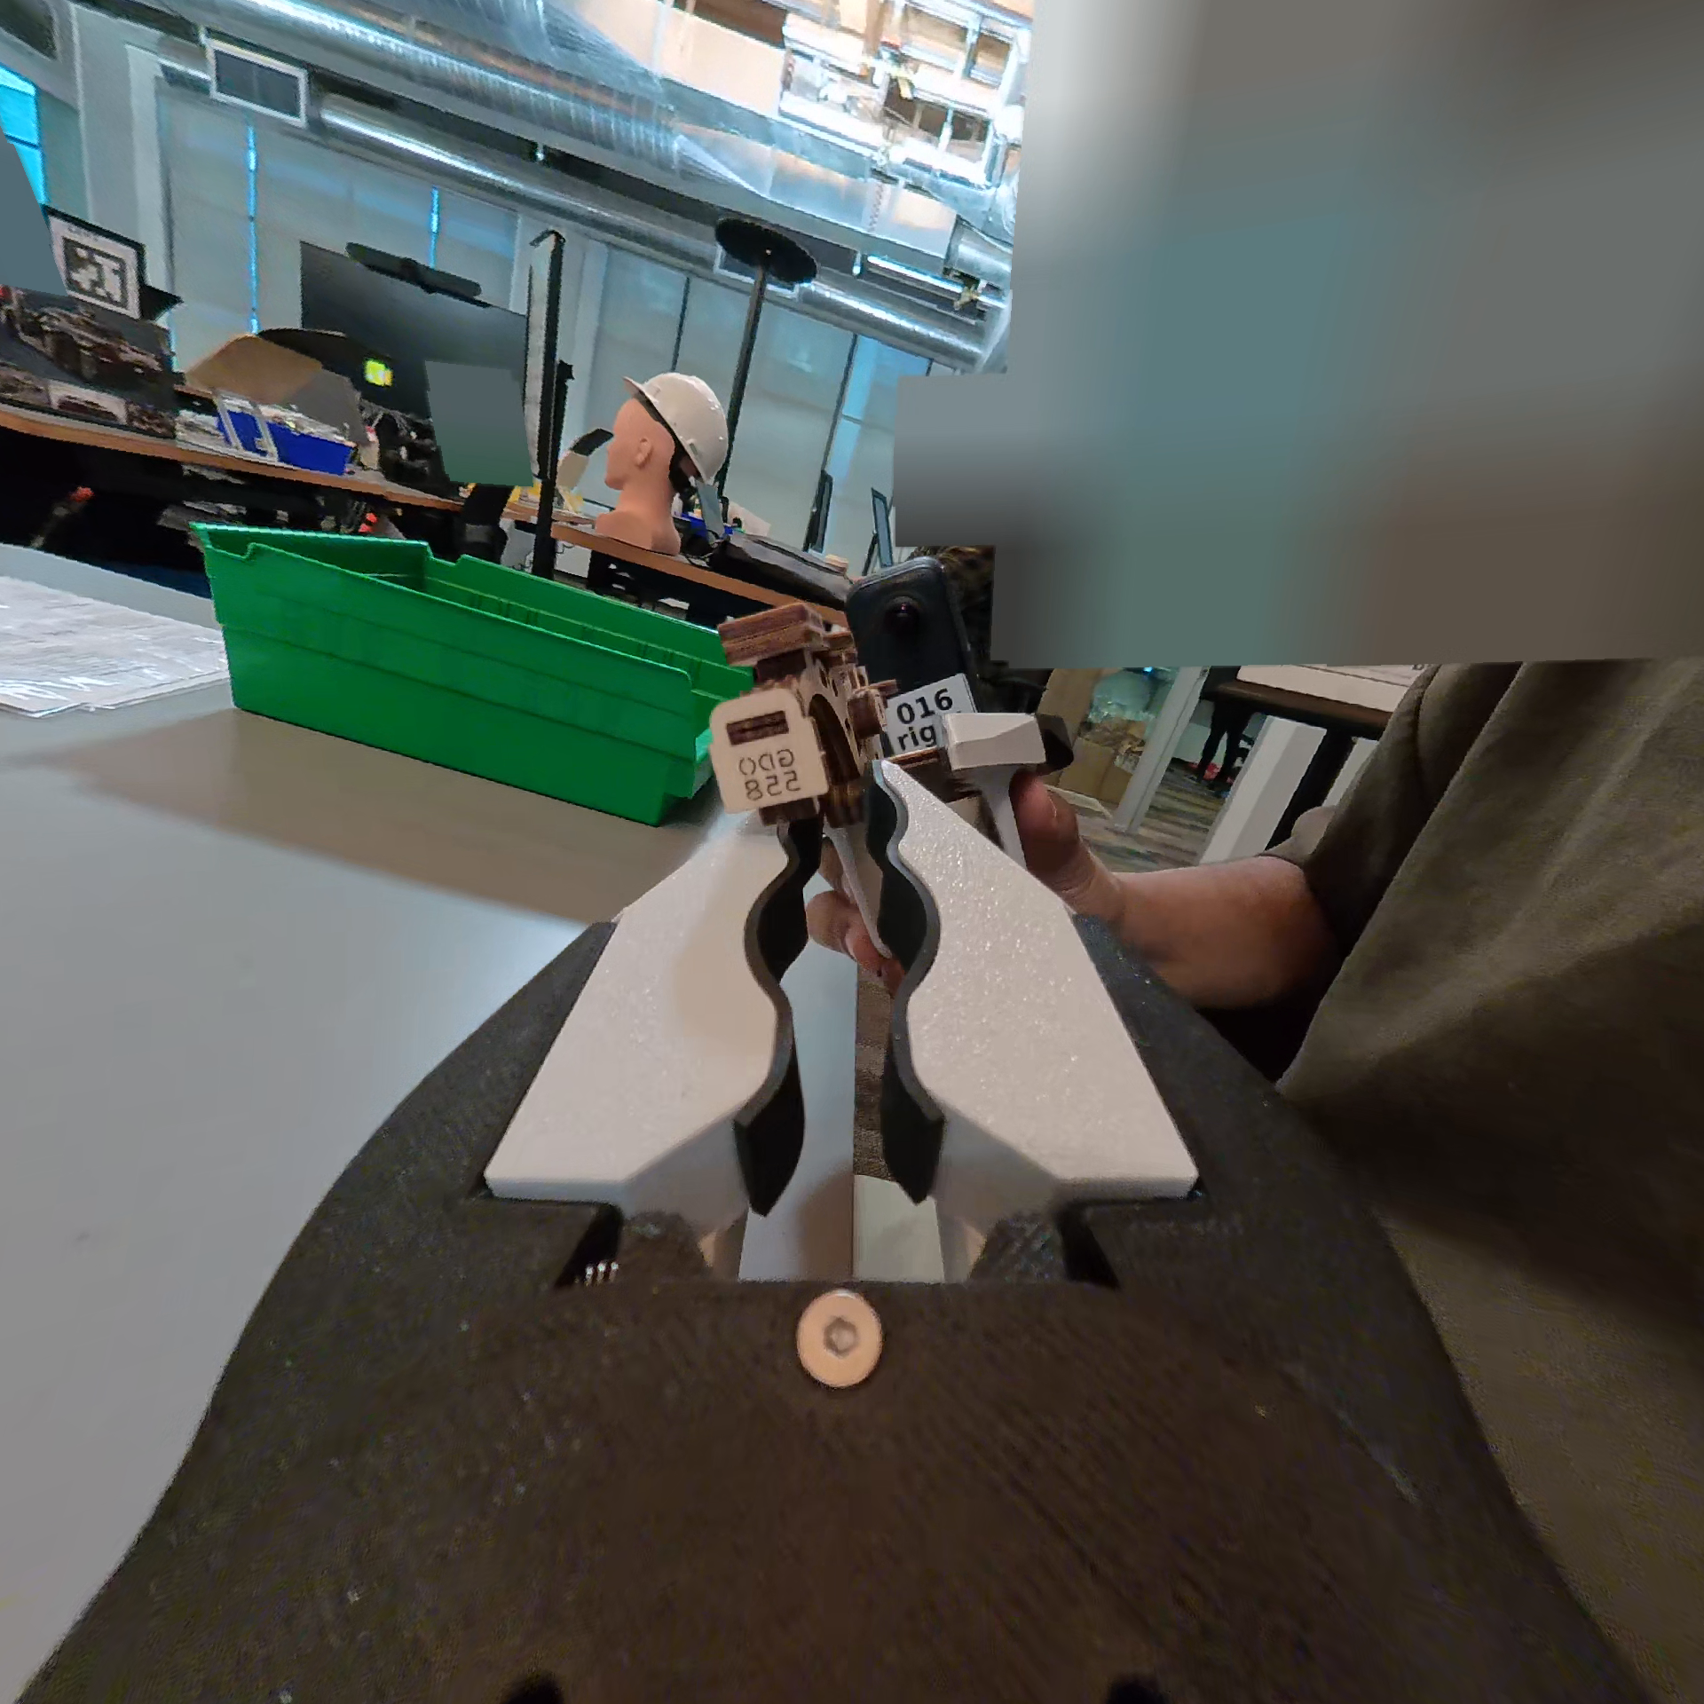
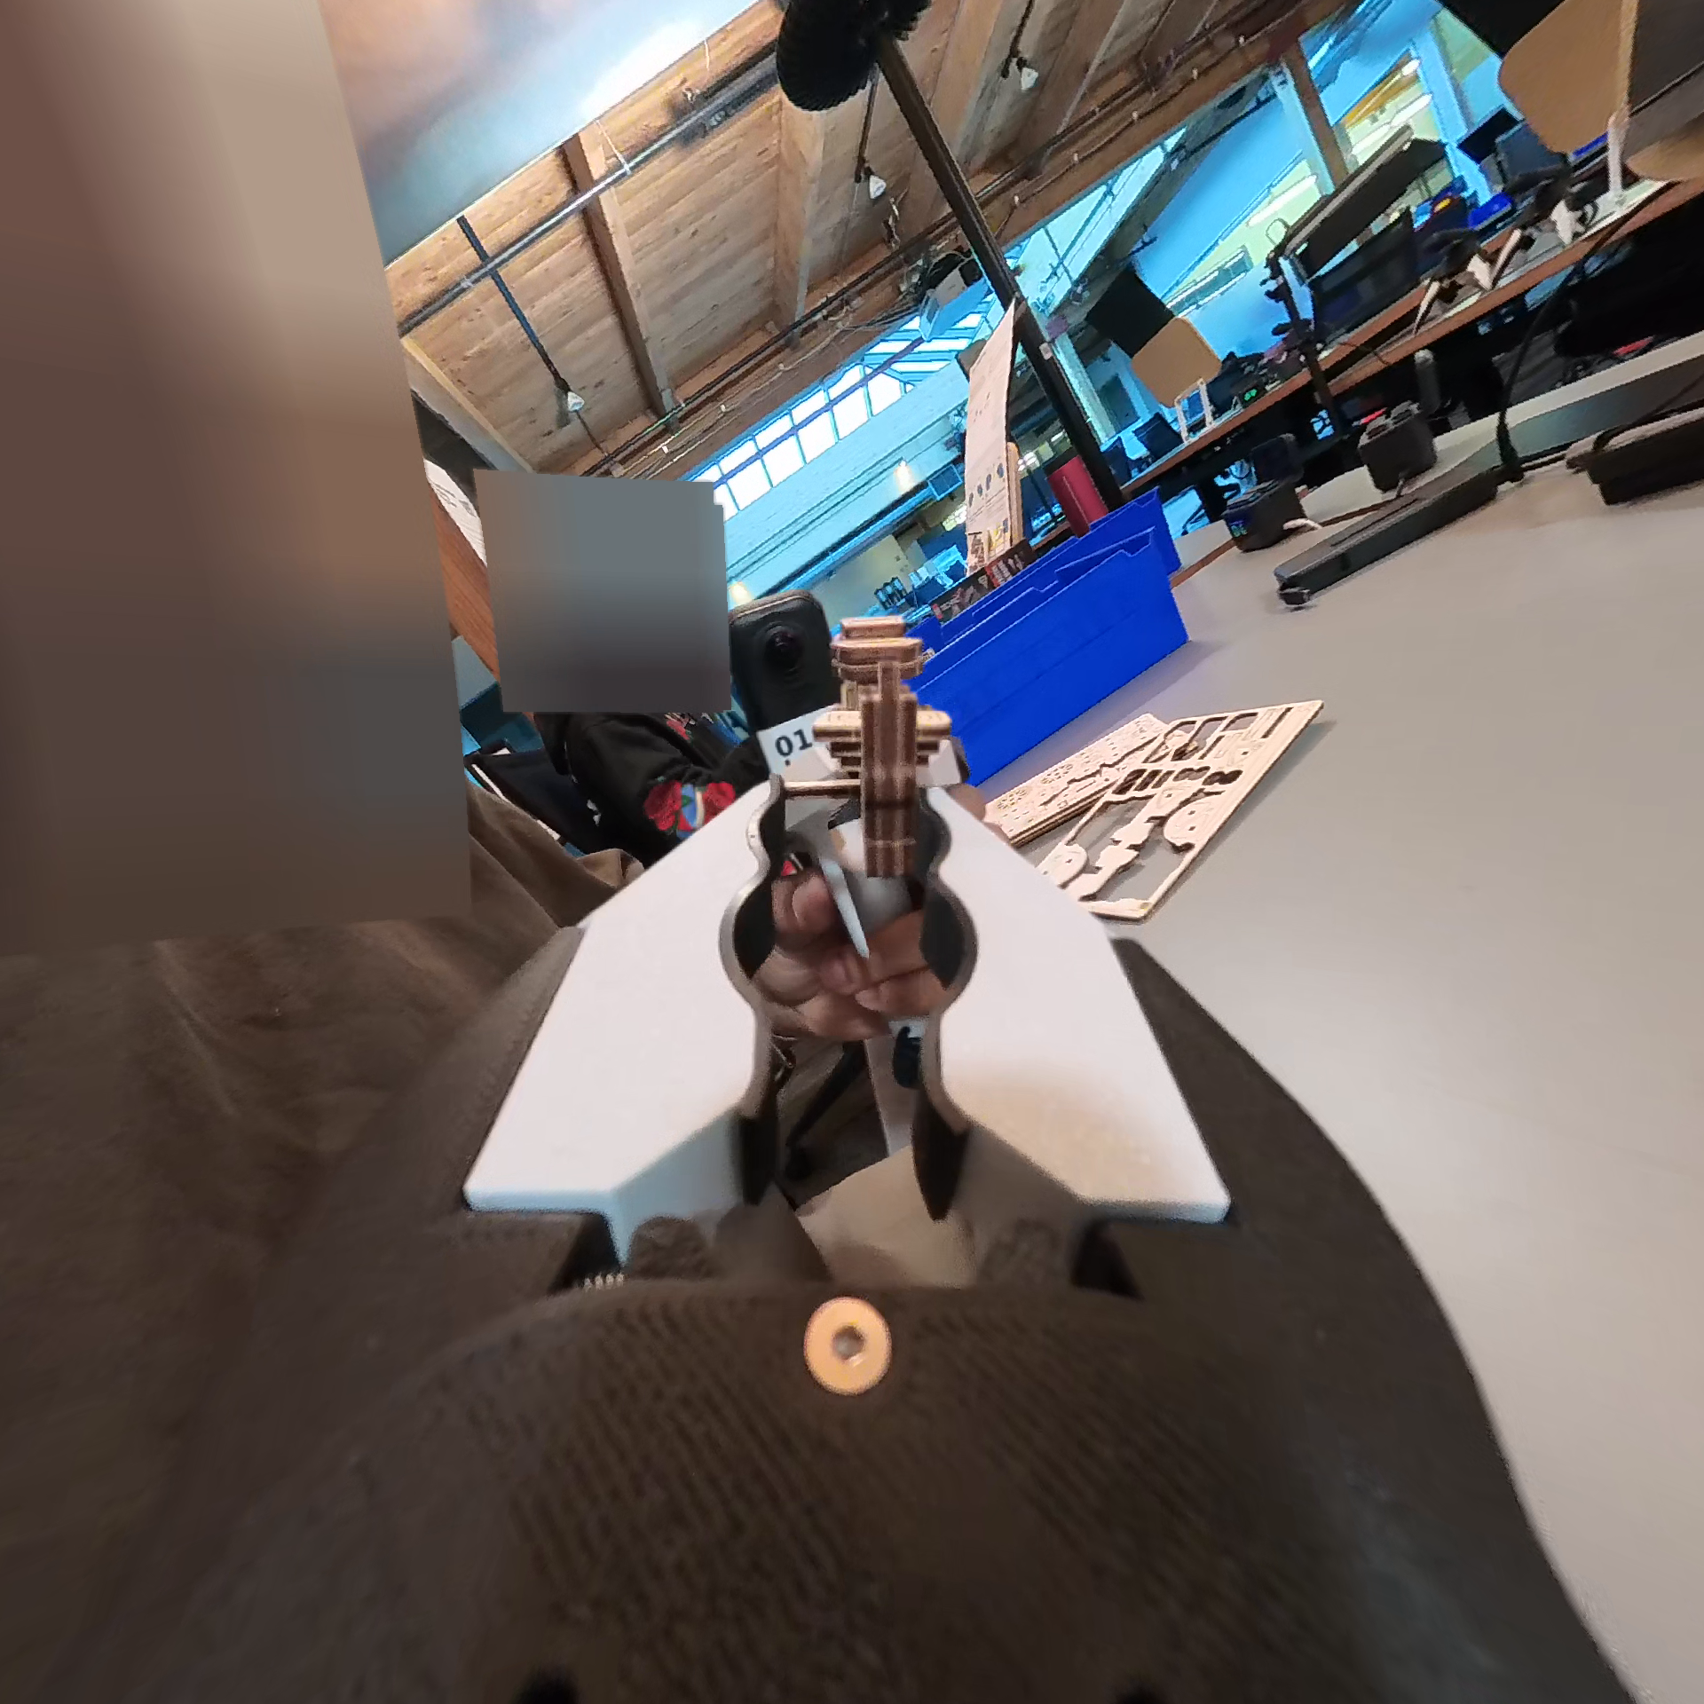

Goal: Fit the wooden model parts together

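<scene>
Both grippers' white jaws pinch one small layered brown-and-pale wooden model (image 1: 800, 738) from opposite sides, held above the grey desk (image 1: 277, 922); judging by the shallow tip grips, uneven squeezing could twist it loose or crack a joint.

A grey table (image 1: 230, 922) carries a green bin (image 1: 443, 682) and stacked blue bins (image 2: 1060, 636). Beyond stand long desks (image 1: 230, 452), a monitor (image 1: 406, 332) and a hard-hatted mannequin head (image 1: 664, 452). Silver ducts (image 1: 645, 101) and timber beams (image 2: 627, 240) cross overhead.

Engraved characters mark the pale wooden part (image 1: 770, 758); a white printed sticker (image 1: 929, 722) sits beside it.
</scene>
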`<state>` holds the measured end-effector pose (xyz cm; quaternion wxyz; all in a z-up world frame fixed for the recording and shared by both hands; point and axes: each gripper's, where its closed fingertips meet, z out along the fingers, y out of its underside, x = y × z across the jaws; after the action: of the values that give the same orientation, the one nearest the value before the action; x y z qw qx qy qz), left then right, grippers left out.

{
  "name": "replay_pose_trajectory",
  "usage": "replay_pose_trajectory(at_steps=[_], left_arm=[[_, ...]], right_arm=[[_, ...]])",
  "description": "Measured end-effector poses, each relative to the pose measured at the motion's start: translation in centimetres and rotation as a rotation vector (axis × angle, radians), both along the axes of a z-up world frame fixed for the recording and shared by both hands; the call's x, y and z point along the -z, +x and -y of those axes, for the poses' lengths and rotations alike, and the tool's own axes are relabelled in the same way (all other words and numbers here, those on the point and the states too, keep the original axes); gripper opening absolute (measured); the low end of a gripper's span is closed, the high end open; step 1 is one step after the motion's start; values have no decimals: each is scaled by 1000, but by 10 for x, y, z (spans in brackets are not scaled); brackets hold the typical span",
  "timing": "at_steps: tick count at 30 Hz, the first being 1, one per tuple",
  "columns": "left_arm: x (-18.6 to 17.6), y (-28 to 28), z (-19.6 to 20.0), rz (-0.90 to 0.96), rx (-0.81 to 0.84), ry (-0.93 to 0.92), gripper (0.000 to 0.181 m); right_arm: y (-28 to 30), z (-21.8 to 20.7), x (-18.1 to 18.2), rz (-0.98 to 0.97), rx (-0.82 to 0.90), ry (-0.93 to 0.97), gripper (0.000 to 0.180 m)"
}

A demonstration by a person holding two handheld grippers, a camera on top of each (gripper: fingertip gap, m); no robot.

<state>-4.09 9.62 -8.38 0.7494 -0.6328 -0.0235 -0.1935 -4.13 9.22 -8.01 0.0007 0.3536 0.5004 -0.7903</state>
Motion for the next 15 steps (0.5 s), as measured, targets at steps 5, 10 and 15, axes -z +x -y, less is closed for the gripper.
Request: replay_pose_trajectory(at_steps=[5,10,15], left_arm=[[1,-1,0,-4,-4,-9,7],[0,-6,0,23,-17,-8,7],[0,-6,0,-5,-30,-12,7]], right_arm=[[-1,-1,1,0,11,18,26],[-6,-3,5,14,42,26,30],[-6,-4,5,21,53,23,31]])
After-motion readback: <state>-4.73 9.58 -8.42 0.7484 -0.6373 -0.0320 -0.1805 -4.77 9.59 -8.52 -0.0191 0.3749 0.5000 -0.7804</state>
